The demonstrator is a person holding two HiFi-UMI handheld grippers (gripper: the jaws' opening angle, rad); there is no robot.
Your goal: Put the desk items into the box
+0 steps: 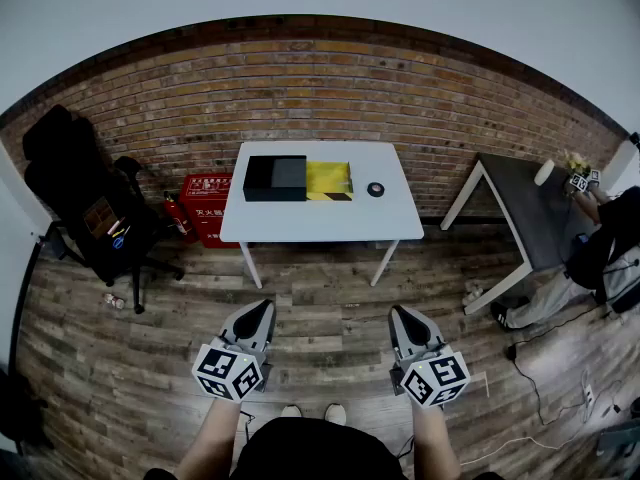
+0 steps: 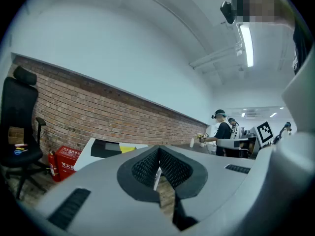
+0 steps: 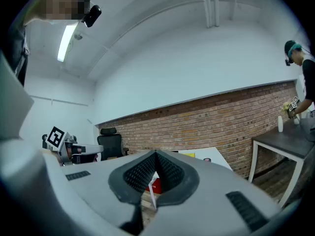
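Well back from the white surface [image 1: 320, 220], I hold the left gripper [image 1: 262, 308] and right gripper [image 1: 401, 314] low, both sets of jaws clenched on nothing. The small round desk item [image 1: 375, 189] lies ahead, toward the surface's right edge, right of the yellow-lined box [image 1: 329, 180]. My right gripper is nearer it.

A black box [image 1: 275, 178] and a yellow box [image 1: 329, 179] touch on the far white table [image 1: 320, 224], with a round item [image 1: 375, 189] to their right. The left gripper [image 1: 265, 307] and right gripper [image 1: 400, 312] hover near.
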